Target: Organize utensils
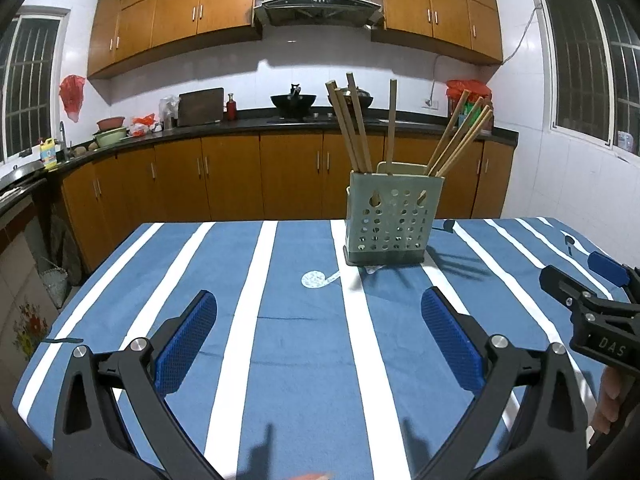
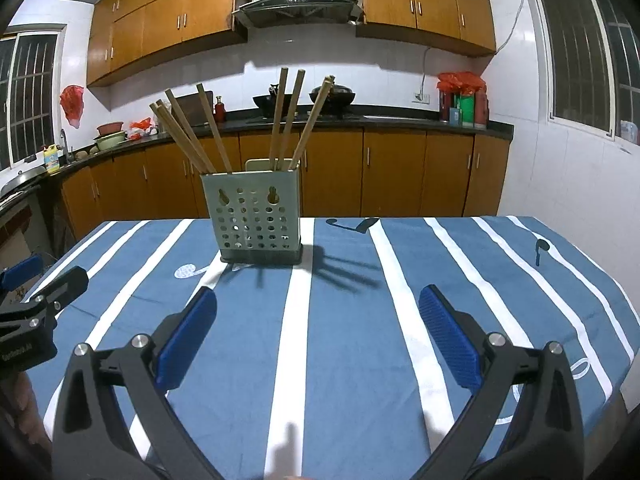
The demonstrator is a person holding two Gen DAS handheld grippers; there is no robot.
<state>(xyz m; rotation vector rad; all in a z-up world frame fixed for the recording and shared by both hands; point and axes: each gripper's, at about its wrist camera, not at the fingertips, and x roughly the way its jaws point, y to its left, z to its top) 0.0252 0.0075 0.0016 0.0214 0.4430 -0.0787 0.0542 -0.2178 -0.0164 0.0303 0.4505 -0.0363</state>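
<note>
A: Left wrist view: the left gripper [image 1: 318,336] is spread wide, empty, over the blue white-striped tabletop [image 1: 296,360].

B: The right gripper [image 2: 316,336] likewise. Ahead stands the pale green perforated plastic holder [image 2: 256,216], wooden chopsticks [image 2: 188,136] upright inside.

Both tools match: the left gripper [image 1: 319,326] and the right gripper [image 2: 318,326] have matte black angular arms, round silver screw heads at the joints, and blue cross-hatched pads [image 1: 187,340]; the right one's body carries pale "DAS" lettering [image 1: 611,349]
</note>
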